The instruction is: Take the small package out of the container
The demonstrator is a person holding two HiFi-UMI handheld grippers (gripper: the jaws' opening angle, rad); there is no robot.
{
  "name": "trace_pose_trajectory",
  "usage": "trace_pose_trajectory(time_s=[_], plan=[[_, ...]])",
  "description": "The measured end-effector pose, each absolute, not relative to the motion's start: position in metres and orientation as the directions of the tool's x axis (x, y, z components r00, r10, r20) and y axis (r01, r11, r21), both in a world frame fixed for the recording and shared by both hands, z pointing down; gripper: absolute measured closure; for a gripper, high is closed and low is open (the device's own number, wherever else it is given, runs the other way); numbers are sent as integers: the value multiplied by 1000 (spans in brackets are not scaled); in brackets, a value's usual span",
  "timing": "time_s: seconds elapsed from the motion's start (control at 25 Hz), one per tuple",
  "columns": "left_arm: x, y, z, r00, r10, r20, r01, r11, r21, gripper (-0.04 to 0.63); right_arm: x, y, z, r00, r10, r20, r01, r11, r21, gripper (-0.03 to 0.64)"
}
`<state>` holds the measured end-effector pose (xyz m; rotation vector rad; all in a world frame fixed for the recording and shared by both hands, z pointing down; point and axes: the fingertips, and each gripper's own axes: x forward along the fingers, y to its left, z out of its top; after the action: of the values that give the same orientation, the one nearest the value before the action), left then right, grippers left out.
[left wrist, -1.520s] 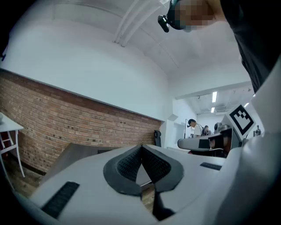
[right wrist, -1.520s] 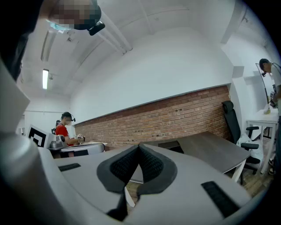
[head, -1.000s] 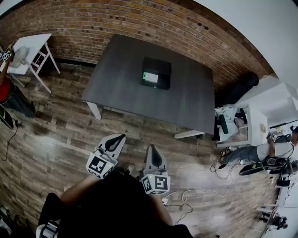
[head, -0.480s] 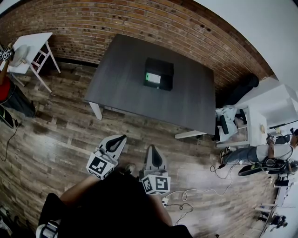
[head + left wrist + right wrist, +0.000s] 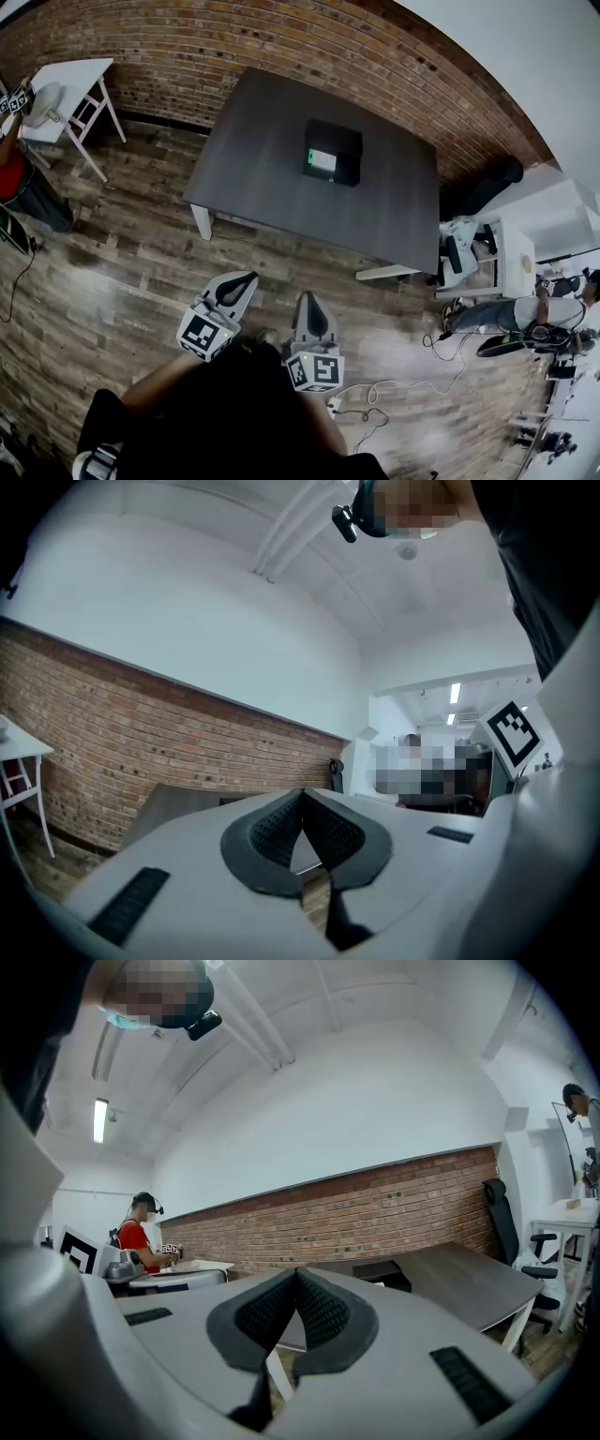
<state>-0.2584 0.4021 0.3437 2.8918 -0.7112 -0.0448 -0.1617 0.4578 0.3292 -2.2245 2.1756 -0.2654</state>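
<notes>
A black open container point(image 5: 335, 150) stands near the middle of the dark grey table point(image 5: 262, 159), well ahead of me. Inside it lies a small pale package with a green edge point(image 5: 322, 159). I hold both grippers low in front of my body over the wooden floor, far from the table. The left gripper point(image 5: 246, 276) is shut with nothing in it, its pads meeting point(image 5: 302, 794). The right gripper point(image 5: 306, 297) is also shut and empty point(image 5: 296, 1274). In the right gripper view the container point(image 5: 382, 1272) shows on the table point(image 5: 469, 1274) beyond the jaws.
A brick wall point(image 5: 234, 42) runs behind the table. A small white table point(image 5: 66, 82) and a person in red point(image 5: 11, 178) are at the far left. At the right are a white desk with an office chair point(image 5: 464, 248), a seated person point(image 5: 520, 309) and cables on the floor point(image 5: 394, 389).
In the head view the table and container have slid a little to the right. Both grippers stay shut in the same place before me.
</notes>
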Motion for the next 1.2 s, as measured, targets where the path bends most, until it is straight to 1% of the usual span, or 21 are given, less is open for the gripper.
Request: trace_pose_trajectory(time_s=[0.28, 0.6, 0.84, 1.08, 1.2], plan=[[-279, 393, 347, 895, -445, -2, -439, -884, 160, 561, -181, 445, 332, 35, -992, 123, -993, -48, -109, 593], [-277, 377, 345, 887, -462, -11, -454, -876, 161, 561, -182, 426, 336, 7, -992, 125, -994, -20, -109, 594], [-249, 355, 350, 875, -484, -4, -476, -863, 167, 561, -154, 401, 344, -23, -992, 120, -993, 8, -120, 594], [-203, 321, 362, 864, -501, 42, -500, -847, 180, 563, -107, 368, 352, -38, -990, 139, -990, 18, -138, 593], [-174, 303, 361, 864, -501, 41, -500, -847, 183, 563, -81, 349, 355, -48, -988, 146, -989, 27, -143, 593]])
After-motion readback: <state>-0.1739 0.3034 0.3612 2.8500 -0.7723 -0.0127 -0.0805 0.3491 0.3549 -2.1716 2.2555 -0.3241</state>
